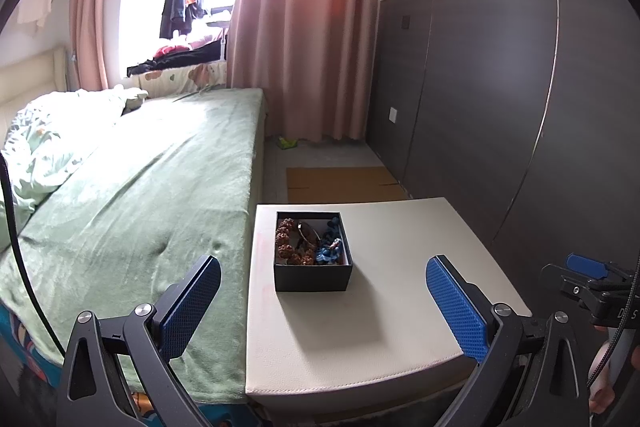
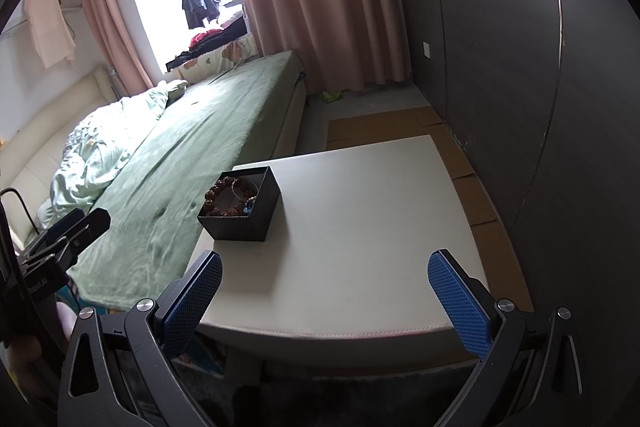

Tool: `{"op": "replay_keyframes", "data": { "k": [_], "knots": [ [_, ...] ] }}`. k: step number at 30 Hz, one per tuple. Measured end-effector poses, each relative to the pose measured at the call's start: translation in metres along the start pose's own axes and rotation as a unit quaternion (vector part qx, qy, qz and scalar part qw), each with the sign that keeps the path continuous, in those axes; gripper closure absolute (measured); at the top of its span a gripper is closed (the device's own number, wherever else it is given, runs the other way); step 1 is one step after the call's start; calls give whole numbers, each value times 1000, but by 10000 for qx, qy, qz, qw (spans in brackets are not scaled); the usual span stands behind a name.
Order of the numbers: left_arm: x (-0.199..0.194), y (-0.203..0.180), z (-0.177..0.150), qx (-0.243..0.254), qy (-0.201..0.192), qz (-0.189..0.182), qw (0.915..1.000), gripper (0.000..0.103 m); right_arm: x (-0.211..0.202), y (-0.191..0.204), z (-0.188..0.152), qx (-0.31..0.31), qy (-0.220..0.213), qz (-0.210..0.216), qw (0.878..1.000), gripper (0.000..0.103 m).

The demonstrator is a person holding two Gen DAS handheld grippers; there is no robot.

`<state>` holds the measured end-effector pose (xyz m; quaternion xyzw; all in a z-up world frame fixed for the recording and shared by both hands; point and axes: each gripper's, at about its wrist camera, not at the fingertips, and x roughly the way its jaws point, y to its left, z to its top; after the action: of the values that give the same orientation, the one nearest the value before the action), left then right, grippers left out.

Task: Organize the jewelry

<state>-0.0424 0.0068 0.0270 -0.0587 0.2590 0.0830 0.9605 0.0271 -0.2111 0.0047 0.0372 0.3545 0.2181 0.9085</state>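
A small black open box [image 1: 313, 274] stands on a white leather stool [image 1: 380, 327], near its left edge. Inside lie a brown bead bracelet [image 1: 289, 241], a thin metal bangle [image 1: 308, 233] and blue jewelry [image 1: 330, 247]. My left gripper [image 1: 322, 275] is open and empty, held back from the box at the stool's near side. In the right wrist view the box [image 2: 240, 205] sits at the stool's [image 2: 360, 227] far left, with the bead bracelet [image 2: 228, 197] inside. My right gripper [image 2: 325, 269] is open and empty over the stool's front edge.
A bed with a green cover [image 1: 132, 195] runs along the stool's left side. A dark wardrobe [image 1: 520, 107] stands at the right. Flat cardboard [image 1: 344, 183] lies on the floor beyond the stool. Pink curtains [image 1: 304, 27] hang at the back. The right gripper shows at the left view's right edge [image 1: 588, 279].
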Motion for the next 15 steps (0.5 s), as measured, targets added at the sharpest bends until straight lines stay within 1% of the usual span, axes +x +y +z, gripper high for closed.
{"op": "replay_keyframes", "data": {
  "k": [15],
  "knots": [
    [0, -1, -1, 21, 1, 0, 10000, 1, -1, 0, -2, 28, 8, -23, 10000, 0]
  ]
}}
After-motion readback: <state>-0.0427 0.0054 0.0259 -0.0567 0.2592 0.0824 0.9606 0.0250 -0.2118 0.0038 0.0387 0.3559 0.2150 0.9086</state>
